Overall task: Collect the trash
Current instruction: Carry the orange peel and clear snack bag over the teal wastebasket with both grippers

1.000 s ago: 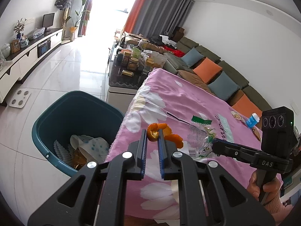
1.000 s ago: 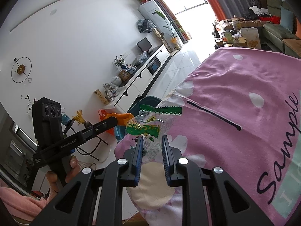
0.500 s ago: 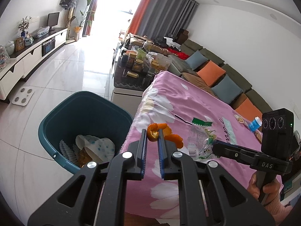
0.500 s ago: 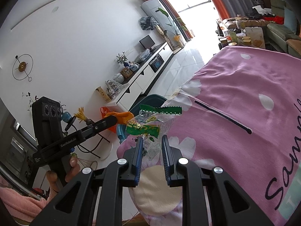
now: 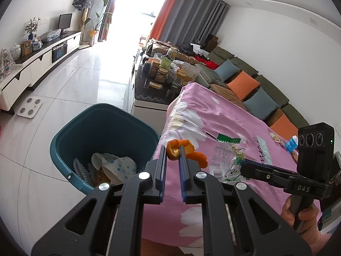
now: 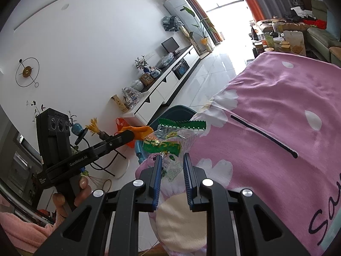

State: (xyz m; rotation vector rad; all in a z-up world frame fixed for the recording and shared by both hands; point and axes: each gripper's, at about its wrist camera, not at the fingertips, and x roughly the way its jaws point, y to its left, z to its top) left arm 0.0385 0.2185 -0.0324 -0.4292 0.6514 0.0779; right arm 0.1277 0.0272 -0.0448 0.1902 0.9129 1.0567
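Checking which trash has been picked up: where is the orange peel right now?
In the left wrist view the orange peel is pinched at the tips of the left tongs, above the pink cloth's edge, right of the teal bin.

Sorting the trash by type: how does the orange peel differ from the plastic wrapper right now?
The orange peel is opaque, curled and orange; the plastic wrapper is thin, crinkled and see-through with green print. The peel sits pinched in the left gripper, the wrapper in the right gripper. Both are held up near the teal bin.
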